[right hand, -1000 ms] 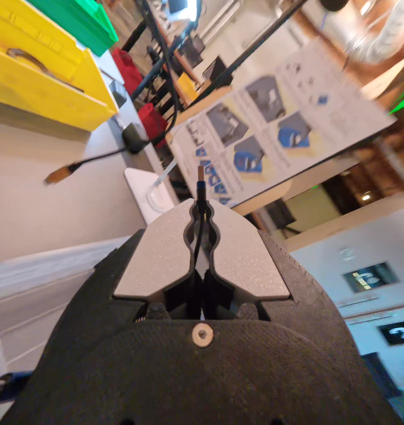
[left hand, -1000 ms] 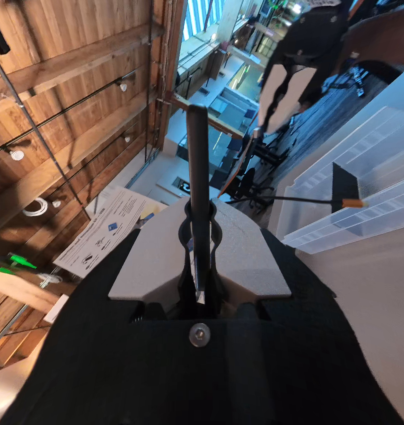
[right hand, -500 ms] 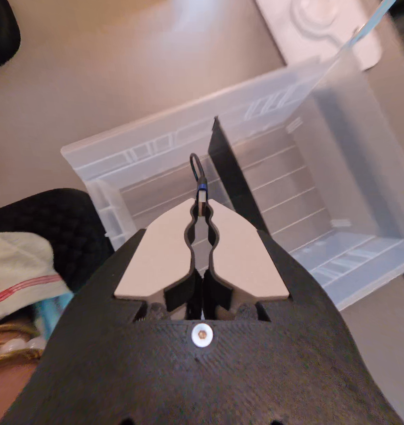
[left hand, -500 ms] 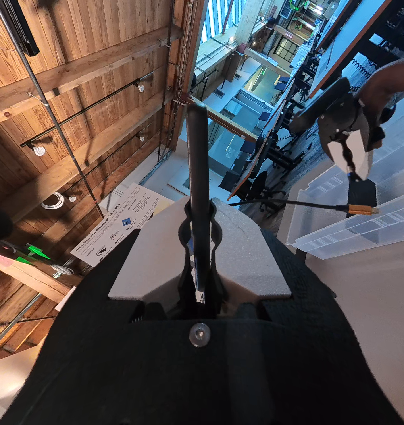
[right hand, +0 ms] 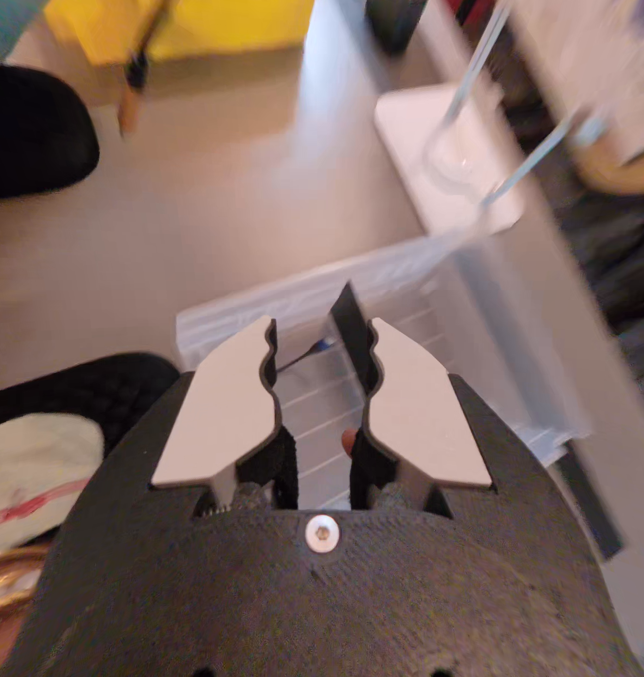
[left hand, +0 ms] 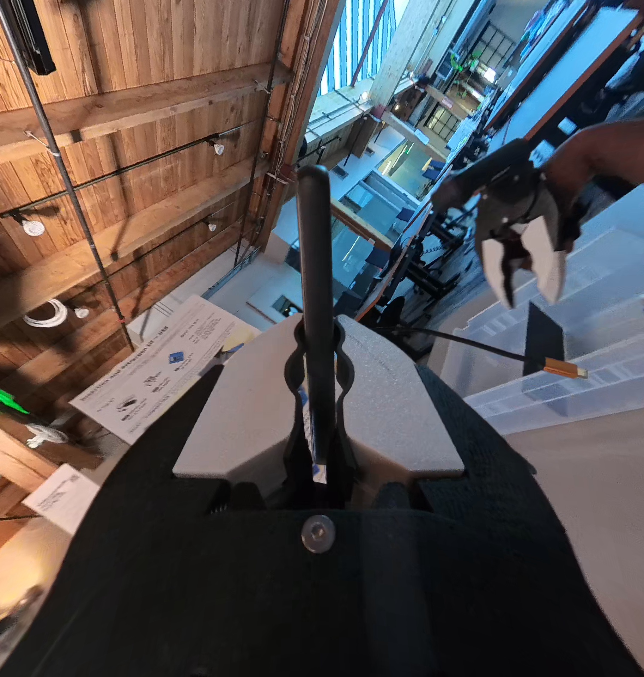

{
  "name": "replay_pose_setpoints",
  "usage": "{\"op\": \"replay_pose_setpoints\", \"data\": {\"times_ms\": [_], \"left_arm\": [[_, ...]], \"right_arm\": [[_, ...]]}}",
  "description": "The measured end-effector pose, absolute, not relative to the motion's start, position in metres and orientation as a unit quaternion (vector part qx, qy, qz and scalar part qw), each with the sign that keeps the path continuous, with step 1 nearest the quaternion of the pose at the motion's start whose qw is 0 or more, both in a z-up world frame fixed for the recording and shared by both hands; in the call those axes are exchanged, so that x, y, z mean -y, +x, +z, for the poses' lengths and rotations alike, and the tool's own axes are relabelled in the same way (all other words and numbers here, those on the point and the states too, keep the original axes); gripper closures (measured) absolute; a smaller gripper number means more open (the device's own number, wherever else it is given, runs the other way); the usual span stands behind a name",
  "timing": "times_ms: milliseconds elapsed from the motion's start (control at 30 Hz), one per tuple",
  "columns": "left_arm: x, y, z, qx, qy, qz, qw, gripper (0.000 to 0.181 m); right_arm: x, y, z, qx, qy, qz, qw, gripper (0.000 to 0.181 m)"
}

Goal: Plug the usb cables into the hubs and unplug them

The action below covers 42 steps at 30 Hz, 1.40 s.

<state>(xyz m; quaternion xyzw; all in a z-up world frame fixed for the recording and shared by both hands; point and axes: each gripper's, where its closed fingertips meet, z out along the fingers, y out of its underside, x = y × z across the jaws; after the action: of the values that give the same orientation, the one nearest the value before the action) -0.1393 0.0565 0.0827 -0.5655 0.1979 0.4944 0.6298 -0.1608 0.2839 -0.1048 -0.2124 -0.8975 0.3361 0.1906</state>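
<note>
Left gripper (left hand: 317, 331) is pinching a slim dark hub (left hand: 315, 278) edge-on between its grey fingers (left hand: 240, 403); the hub is standing up past the fingertips, pointing toward the wooden ceiling (left hand: 130, 128); a thin black cable (left hand: 459, 342) is running rightward from behind the fingers to an orange-sleeved plug (left hand: 564, 368), hanging in the air in front of the clear plastic bin (left hand: 588, 388).

The left wrist view alone is showing the right gripper (left hand: 525, 293) from outside — held by a person's hand (left hand: 588, 161), fingers spread, nothing between them, hovering above the bin and its black divider (left hand: 544, 344).

The right wrist view is heavily blurred; the right gripper (right hand: 322, 322) is showing its fingers (right hand: 225, 403) parted, looking down into the bin (right hand: 533, 366); a thin dark cable with a blue-tipped end (right hand: 313, 350) is lying in the compartment left of the divider (right hand: 350, 329) — probably a usb cable, though the blur is leaving that unsure.

Only this view is showing the yellow bin (right hand: 221, 29) at the far edge of the beige table (right hand: 203, 219); a white cloth with red stripes (right hand: 31, 487) is sitting at lower left.
</note>
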Motion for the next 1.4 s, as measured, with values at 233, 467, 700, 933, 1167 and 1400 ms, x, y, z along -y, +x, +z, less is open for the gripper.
{"op": "replay_pose_setpoints", "data": {"times_ms": [233,467,700,933,1167,1400], "left_arm": [[-0.063,-0.138,0.077,-0.188,-0.582,0.4,0.683,0.169],[-0.075,-0.112,0.052,-0.268,-0.603,0.282,0.696,0.169],[-0.072,-0.077,0.043,-0.37,-0.564,0.24,0.698,0.169],[-0.07,-0.064,0.05,-0.384,-0.548,0.254,0.698,0.164],[-0.069,-0.057,0.049,-0.396,-0.556,0.266,0.68,0.169],[-0.066,-0.049,0.052,-0.411,-0.539,0.258,0.689,0.17]], "right_arm": [[-0.181,-0.148,0.038,0.725,-0.002,0.563,0.398,0.141],[-0.096,-0.128,0.035,0.718,0.129,0.534,0.427,0.146],[-0.068,-0.101,0.027,0.713,0.215,0.52,0.417,0.174],[-0.066,-0.085,0.034,0.697,0.241,0.533,0.415,0.174],[-0.064,-0.076,0.039,0.68,0.26,0.535,0.429,0.173],[-0.06,-0.062,0.044,0.654,0.285,0.561,0.42,0.174]]}}
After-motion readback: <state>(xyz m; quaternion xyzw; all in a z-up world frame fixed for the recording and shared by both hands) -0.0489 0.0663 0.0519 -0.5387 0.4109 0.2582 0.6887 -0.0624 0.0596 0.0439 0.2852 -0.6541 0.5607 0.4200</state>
